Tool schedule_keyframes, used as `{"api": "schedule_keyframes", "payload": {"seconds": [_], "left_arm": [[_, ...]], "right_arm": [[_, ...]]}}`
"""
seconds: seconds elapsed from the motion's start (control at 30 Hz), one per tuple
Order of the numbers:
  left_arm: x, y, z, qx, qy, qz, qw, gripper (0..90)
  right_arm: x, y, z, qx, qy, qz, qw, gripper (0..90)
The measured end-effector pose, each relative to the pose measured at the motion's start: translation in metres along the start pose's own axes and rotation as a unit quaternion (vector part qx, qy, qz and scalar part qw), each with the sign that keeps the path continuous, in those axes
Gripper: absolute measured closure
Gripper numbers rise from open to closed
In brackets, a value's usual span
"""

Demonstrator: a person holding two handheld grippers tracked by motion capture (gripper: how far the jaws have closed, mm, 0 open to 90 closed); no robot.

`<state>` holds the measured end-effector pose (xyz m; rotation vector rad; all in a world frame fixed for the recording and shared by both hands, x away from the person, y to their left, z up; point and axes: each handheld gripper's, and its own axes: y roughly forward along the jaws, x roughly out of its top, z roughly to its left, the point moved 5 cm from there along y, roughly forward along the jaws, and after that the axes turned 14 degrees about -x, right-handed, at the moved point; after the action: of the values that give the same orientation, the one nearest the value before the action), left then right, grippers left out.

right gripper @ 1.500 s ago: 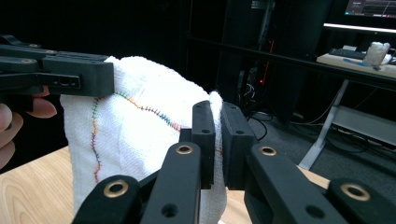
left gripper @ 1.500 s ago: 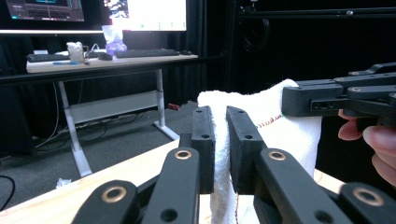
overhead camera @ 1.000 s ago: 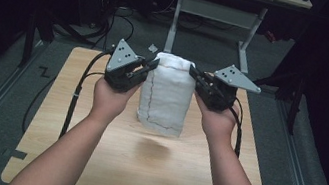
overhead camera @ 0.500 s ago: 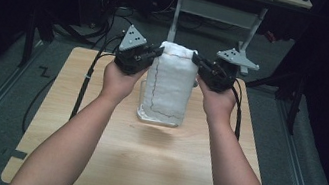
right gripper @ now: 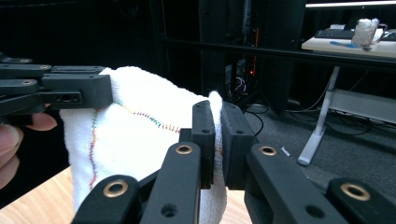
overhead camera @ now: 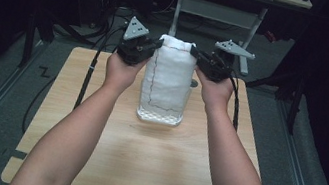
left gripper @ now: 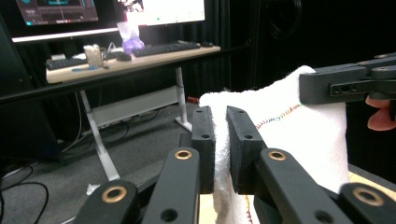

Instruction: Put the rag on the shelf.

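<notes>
A white towel with a coloured stitched seam hangs stretched between both grippers above the wooden table. Its lower edge rests on or just above the tabletop. My left gripper is shut on the towel's top left corner, and my right gripper is shut on the top right corner. In the left gripper view the jaws pinch the towel at the left gripper, with the other gripper's jaw at upper right. In the right gripper view the towel is clamped in the right gripper.
A desk with white legs stands beyond the table, with cables on the dark floor around it. A monitor and keyboard sit on the desk in the left gripper view. Metal rails run along the floor on both sides.
Both grippers have moved away from me toward the table's far side, carrying the towel; it now hangs taller and narrower with its bottom near the tabletop.
</notes>
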<state>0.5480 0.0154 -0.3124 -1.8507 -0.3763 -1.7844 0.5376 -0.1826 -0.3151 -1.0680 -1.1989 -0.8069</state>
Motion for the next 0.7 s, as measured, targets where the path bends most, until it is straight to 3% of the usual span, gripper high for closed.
{"api": "schedule_keyframes", "payload": {"seconds": [0.17,0.33,0.47,0.63,0.7], "left_arm": [[-0.004,0.012,0.008,0.012,-0.002,0.024,0.9996,82.3],[-0.017,0.026,0.019,0.017,0.000,0.065,0.9977,82.1],[-0.033,0.035,0.030,0.020,-0.025,0.090,0.9954,81.8],[-0.062,0.045,0.039,0.009,-0.079,0.122,0.9893,81.4],[-0.073,0.047,0.039,0.005,-0.082,0.131,0.9879,81.0]], "right_arm": [[-0.006,0.020,-0.008,-0.004,-0.005,0.019,0.9998,85.8],[-0.012,0.033,-0.011,-0.014,-0.016,0.042,0.9989,85.8],[-0.018,0.044,-0.011,-0.018,-0.025,0.062,0.9976,85.7],[-0.038,0.059,-0.011,-0.023,-0.038,0.106,0.9934,85.5],[-0.045,0.063,-0.009,-0.025,-0.048,0.116,0.9918,85.4]]}}
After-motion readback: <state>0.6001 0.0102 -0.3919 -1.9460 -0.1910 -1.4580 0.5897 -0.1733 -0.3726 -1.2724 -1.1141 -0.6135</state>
